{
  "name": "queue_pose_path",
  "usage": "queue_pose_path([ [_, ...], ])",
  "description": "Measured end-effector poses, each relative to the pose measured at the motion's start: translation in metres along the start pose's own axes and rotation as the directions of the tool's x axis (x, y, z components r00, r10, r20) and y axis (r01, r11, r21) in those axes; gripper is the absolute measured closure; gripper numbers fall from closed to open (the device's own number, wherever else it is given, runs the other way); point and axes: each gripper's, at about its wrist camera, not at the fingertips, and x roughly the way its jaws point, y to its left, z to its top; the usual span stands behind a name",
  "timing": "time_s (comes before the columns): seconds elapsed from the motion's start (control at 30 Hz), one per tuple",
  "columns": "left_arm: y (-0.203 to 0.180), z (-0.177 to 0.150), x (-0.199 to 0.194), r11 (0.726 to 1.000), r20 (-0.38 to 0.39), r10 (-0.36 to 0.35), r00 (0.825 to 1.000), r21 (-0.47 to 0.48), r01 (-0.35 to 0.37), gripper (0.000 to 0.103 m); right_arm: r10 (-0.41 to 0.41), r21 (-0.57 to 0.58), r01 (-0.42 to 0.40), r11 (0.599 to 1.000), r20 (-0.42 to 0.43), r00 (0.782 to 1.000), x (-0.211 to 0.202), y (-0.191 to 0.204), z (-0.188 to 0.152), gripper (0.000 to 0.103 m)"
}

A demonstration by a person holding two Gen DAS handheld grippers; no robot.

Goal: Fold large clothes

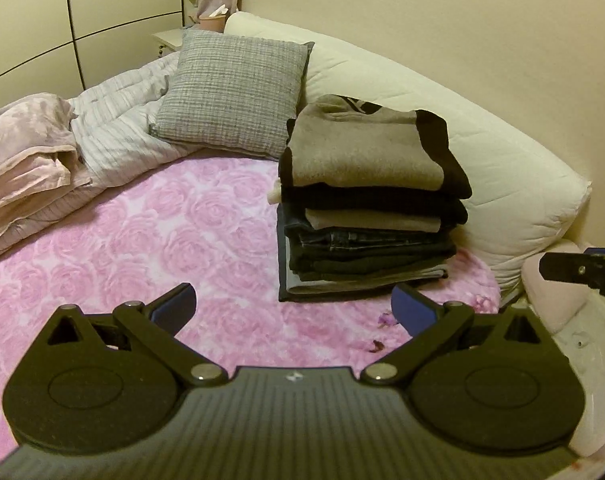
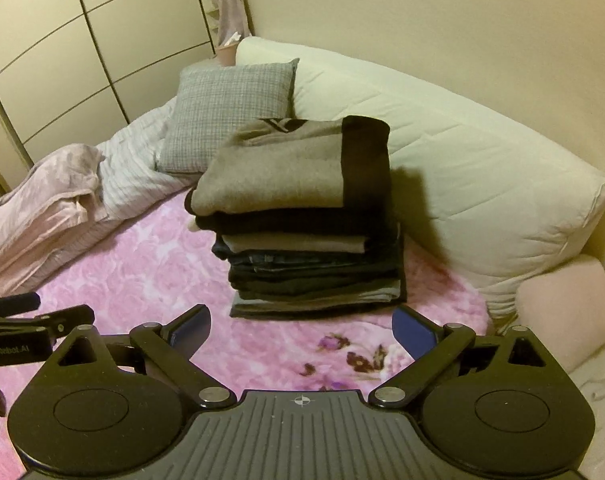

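Left gripper (image 1: 294, 308): your jaws stand wide apart, nothing between them, above the pink rose blanket (image 1: 142, 232)
Right gripper (image 2: 300, 330): yours is spread just as wide and holds nothing
Stack of folded clothes (image 2: 302, 216): sits on the blanket ahead of both grippers, against the white bolster (image 2: 482, 184); a grey sweater with black trim (image 2: 286, 168) lies on top
Grey pillow (image 1: 234, 88): just left of the stack

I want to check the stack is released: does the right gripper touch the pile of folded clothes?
Apart. The right wrist view shows pink bedspread between the open right gripper and the pile of folded clothes.
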Motion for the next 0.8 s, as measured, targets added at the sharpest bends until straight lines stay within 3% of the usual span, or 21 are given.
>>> queue_pose_path([
  [0.8,-0.036,-0.011,-0.006,0.999,-0.004,0.03,1.0,0.017,-0.03,0.001,-0.001,-0.032,0.0,0.999,-0.022,1.0,-0.011,-0.01,-0.014,0.008],
])
